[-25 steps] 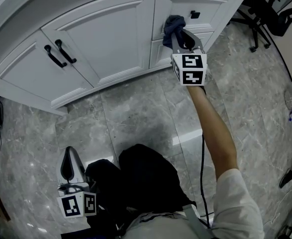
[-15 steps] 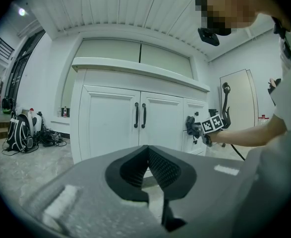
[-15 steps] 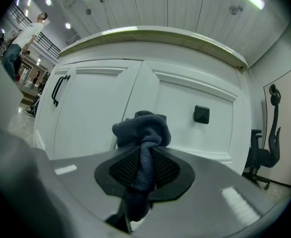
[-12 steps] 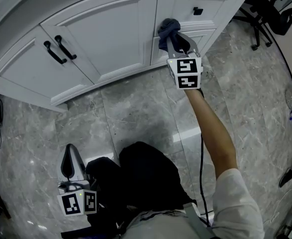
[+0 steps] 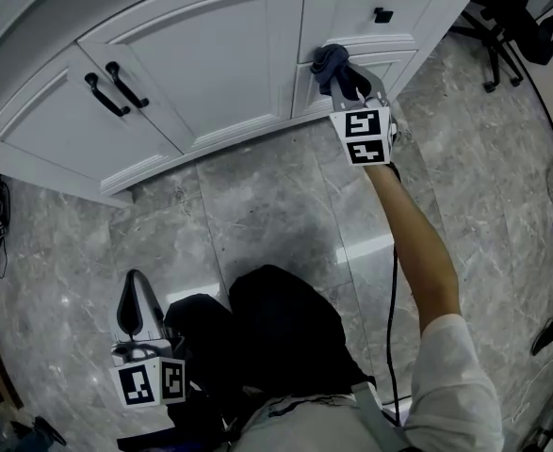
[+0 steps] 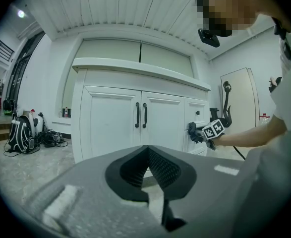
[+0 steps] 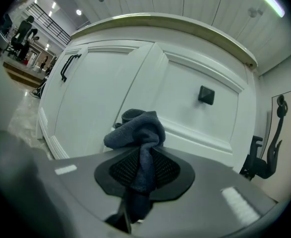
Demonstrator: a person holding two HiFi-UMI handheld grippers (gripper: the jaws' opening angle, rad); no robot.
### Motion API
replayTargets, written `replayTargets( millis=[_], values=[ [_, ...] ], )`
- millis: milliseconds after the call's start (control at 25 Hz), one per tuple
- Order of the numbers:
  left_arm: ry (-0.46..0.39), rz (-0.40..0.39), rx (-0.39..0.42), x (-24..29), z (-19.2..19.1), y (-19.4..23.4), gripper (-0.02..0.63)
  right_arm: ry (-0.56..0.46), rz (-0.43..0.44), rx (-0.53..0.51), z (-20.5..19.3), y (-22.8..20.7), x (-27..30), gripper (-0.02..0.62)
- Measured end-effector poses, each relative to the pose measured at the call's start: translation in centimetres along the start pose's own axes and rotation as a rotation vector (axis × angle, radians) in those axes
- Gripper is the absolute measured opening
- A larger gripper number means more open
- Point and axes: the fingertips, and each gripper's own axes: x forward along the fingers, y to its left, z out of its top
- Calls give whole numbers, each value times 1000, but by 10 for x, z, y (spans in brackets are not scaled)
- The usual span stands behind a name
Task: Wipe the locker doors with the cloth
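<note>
Cloth (image 5: 331, 61) lower, bunch toward locker door (image 5: 219, 55)

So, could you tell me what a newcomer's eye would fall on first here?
The dark cloth clamped in the right gripper meets the white drawer fronts at upper right. Next come the black handles on the doors beside it, and the shut left gripper at bottom left.

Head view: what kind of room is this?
Probably an office or lobby, though I can't be sure. A white panelled cabinet with black bar handles stands on a shiny grey marble-look tiled floor, and a black office swivel chair sits nearby.
</note>
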Motion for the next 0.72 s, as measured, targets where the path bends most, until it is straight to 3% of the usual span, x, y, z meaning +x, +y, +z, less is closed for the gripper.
replayTargets(
  millis=[720],
  values=[
    [11, -2, 30, 6, 4, -9, 2, 77, -106, -27, -42, -86, -5, 67]
  ],
)
